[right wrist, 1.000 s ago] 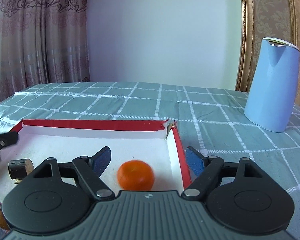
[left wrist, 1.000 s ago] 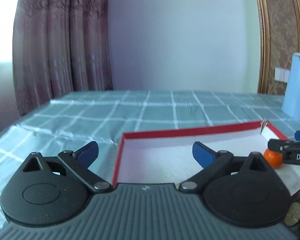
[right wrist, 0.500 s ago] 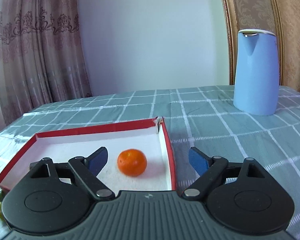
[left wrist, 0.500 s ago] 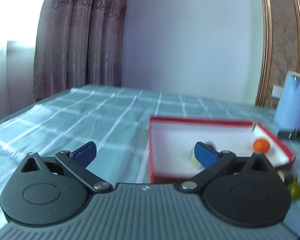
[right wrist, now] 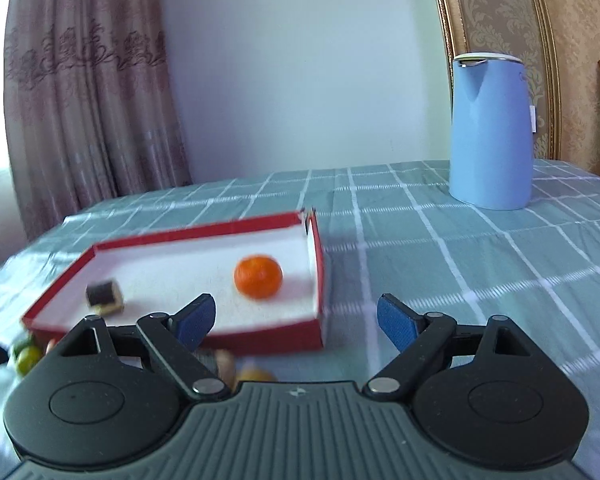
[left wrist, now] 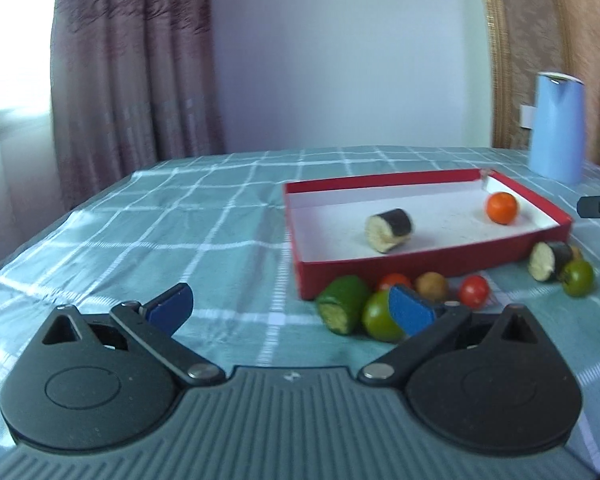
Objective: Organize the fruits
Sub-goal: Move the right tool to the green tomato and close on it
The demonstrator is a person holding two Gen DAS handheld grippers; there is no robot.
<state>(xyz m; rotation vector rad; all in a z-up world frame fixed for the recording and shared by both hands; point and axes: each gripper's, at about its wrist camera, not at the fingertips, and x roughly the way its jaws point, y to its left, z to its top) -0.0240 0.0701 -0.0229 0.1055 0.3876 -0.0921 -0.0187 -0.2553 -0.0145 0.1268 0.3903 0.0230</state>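
Both grippers are pulling back from the box (left wrist: 428, 258): the left gripper (left wrist: 290, 306) is now seeing loose fruits (left wrist: 380, 308) before it, while the right gripper (right wrist: 296, 318) is leaving the orange (right wrist: 258, 276) inside.

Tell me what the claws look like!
Both look alike. The left claw and the right claw each have two blue fingertips on thin black arms with silver pins, two round black discs, and a grey ribbed body with a tiny white mark.
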